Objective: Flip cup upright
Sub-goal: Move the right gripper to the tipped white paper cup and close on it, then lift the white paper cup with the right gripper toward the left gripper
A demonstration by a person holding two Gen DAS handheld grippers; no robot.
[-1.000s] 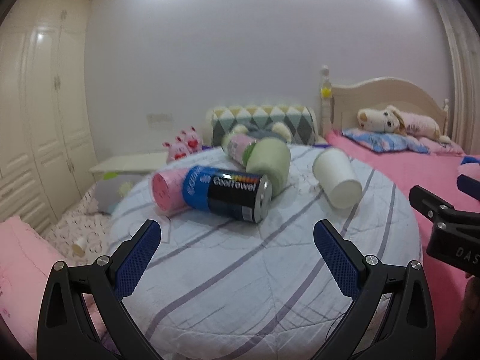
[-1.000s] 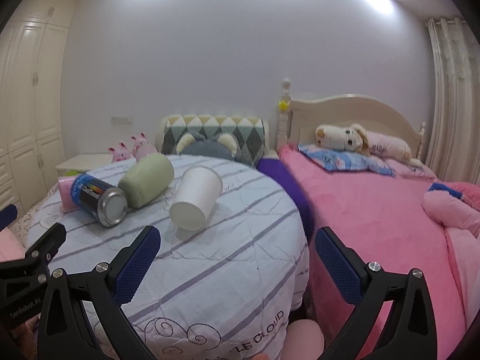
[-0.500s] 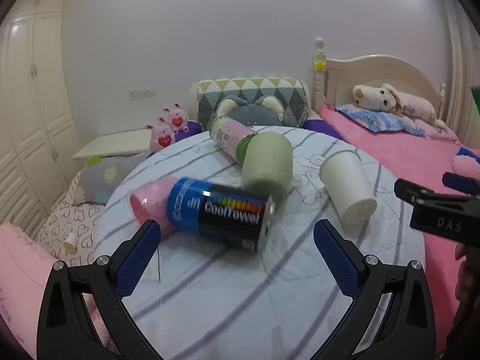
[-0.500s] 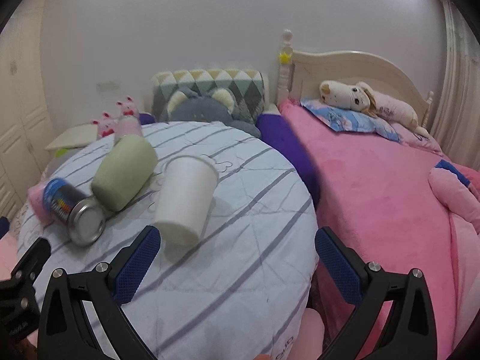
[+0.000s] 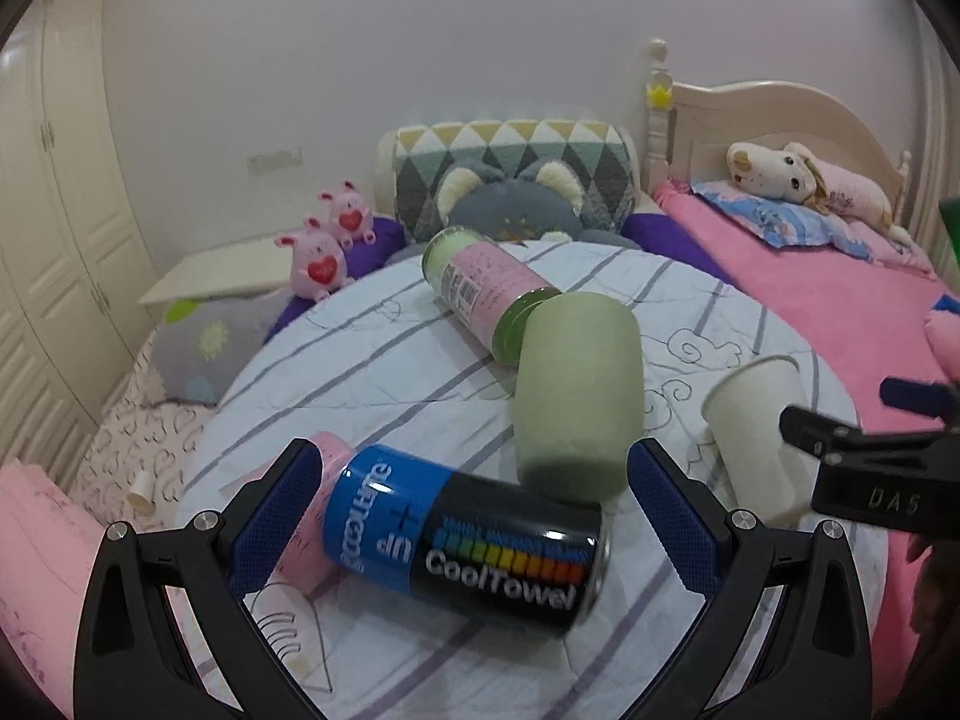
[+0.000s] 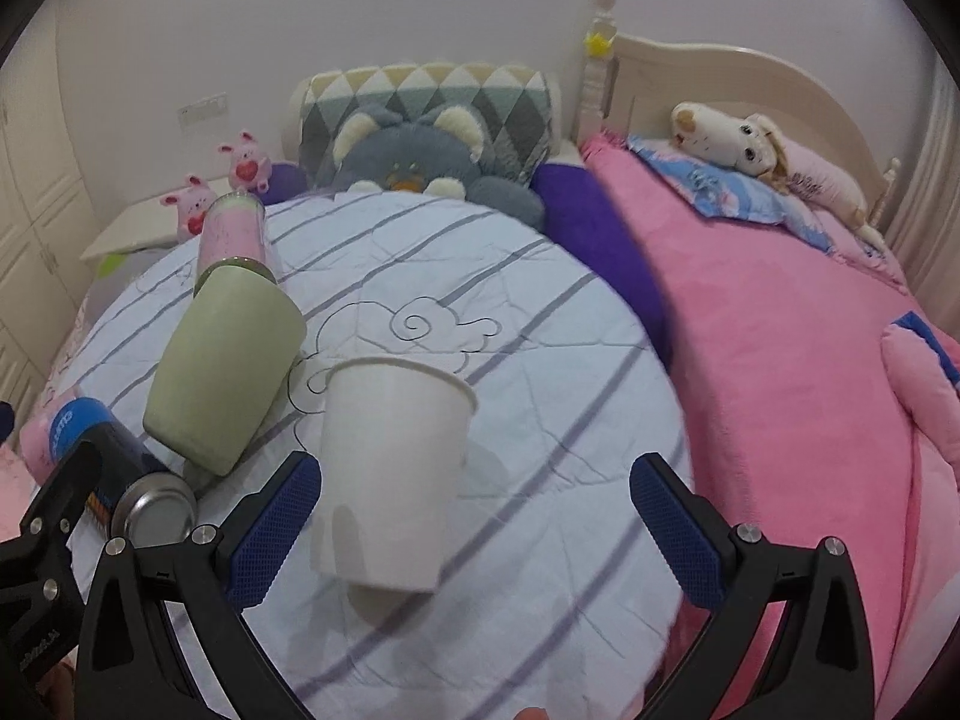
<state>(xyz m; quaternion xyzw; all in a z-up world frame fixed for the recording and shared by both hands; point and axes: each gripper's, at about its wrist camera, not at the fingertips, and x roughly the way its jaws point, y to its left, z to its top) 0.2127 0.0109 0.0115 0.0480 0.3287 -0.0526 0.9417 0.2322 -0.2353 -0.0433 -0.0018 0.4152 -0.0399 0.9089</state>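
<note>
A white paper cup (image 6: 390, 468) lies on its side on the round striped table (image 6: 540, 360), base toward me, mouth pointing away. It also shows at the right of the left wrist view (image 5: 759, 426). My right gripper (image 6: 474, 525) is open, its fingers on either side of the cup's base without touching. A green cup (image 6: 225, 372) lies on its side just left of it, also in the left wrist view (image 5: 576, 390). My left gripper (image 5: 474, 525) is open and empty, straddling a blue and black CoolTowel can (image 5: 468, 546).
A pink-labelled canister with green ends (image 5: 486, 288) lies behind the green cup. A pink roll (image 5: 306, 540) lies left of the can. A pink bed (image 6: 780, 360) with plush toys is at the right. Cushions and a grey plush (image 6: 414, 174) stand behind the table.
Both grippers have moved forward and down toward the table. The white cup now sits between my right fingers and the can between my left fingers. No object has moved.
</note>
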